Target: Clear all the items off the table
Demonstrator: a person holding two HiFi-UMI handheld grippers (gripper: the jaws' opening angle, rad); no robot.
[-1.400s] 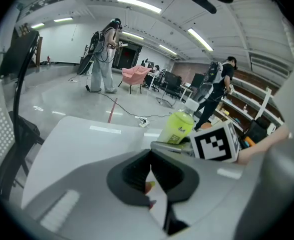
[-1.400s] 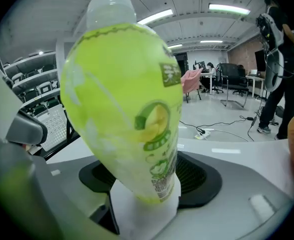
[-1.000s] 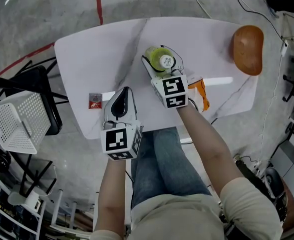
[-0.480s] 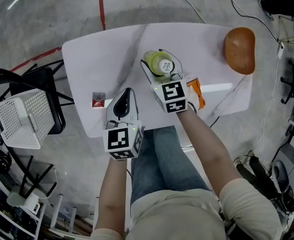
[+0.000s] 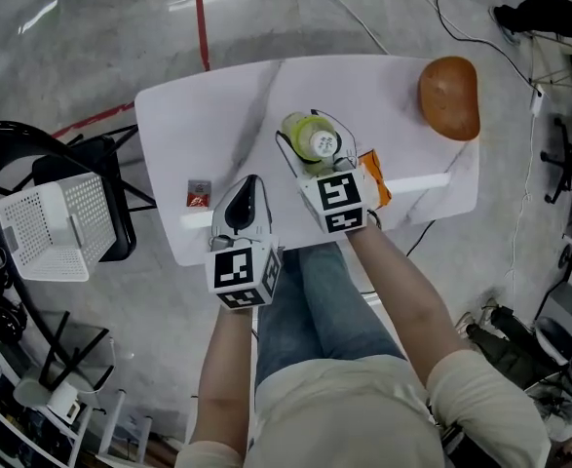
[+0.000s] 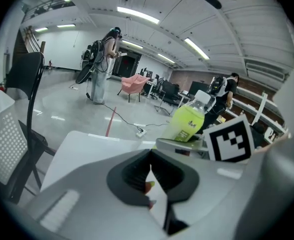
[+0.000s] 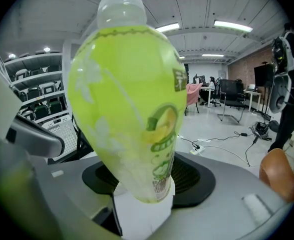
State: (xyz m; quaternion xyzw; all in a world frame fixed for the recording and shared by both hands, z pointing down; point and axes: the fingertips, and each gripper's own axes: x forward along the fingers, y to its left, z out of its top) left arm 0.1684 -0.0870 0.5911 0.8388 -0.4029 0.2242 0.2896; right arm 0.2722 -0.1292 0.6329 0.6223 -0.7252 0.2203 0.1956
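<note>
On the bottle [image 7: 131, 109], label print unreadable.

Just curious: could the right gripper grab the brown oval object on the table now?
Probably not: the right gripper is clamped on the yellow-green plastic bottle, though nothing blocks the brown oval object.

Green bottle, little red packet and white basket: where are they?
green bottle [image 5: 322, 144], head view, on its cap
red packet [image 5: 199, 194], head view, on its middle
white basket [image 5: 57, 227], head view, on its holey wall
</note>
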